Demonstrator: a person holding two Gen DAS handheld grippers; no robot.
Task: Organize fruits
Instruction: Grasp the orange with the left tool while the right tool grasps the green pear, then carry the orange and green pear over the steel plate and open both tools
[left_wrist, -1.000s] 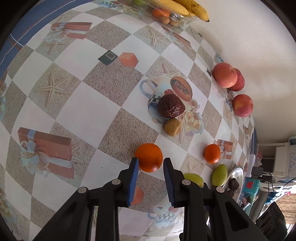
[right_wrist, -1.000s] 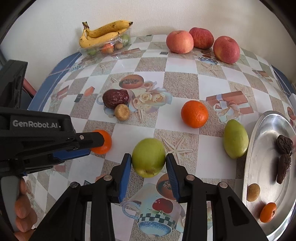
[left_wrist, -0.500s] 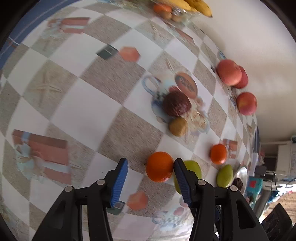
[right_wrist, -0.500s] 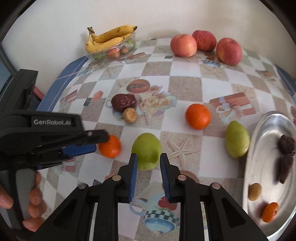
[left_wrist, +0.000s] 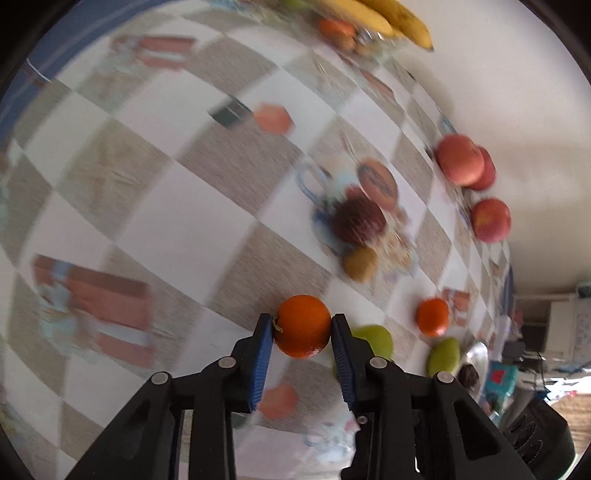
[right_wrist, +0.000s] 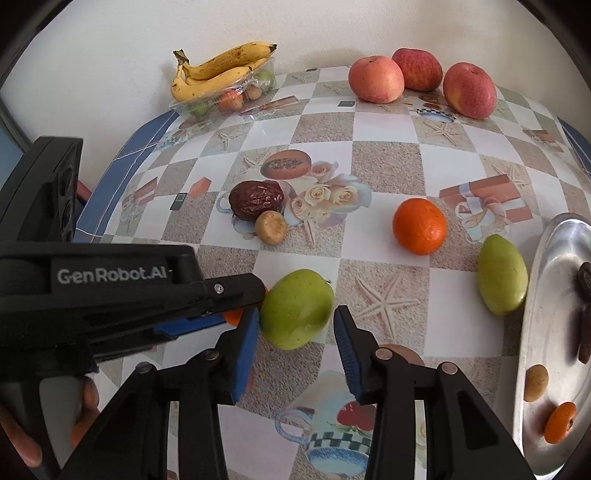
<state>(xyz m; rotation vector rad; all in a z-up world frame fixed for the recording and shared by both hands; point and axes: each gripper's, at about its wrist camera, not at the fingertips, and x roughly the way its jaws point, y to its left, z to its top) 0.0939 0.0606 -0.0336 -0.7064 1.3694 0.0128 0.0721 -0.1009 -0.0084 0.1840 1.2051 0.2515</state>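
Left gripper (left_wrist: 302, 328): blue pads pinch the orange (left_wrist: 303, 325) on both sides; jaws have just been closing on it.
Right gripper (right_wrist: 293, 325): jaws spread, having just been opening; the green fruit (right_wrist: 296, 308) sits between them, touching the left pad, with a gap to the right pad.
Orange: at the left gripper's fingertips, over the checked tablecloth (right_wrist: 388, 166).
Green fruit: resting on the cloth, just right of the left gripper's tip.
Second orange (right_wrist: 419, 226): ahead and right of the right gripper.
Second green fruit (right_wrist: 501, 274): right of the right gripper, just beside the metal tray (right_wrist: 546, 295).
Tray contents: small fruits, right of the right gripper.
Date (right_wrist: 255, 200): ahead, touching a small brown fruit (right_wrist: 270, 227).
Apples (right_wrist: 419, 79): three, far ahead by the wall.
Bananas (right_wrist: 218, 70): far ahead left, on a clear box.
Person's hand (right_wrist: 26, 435): lower left, on the left gripper's handle.
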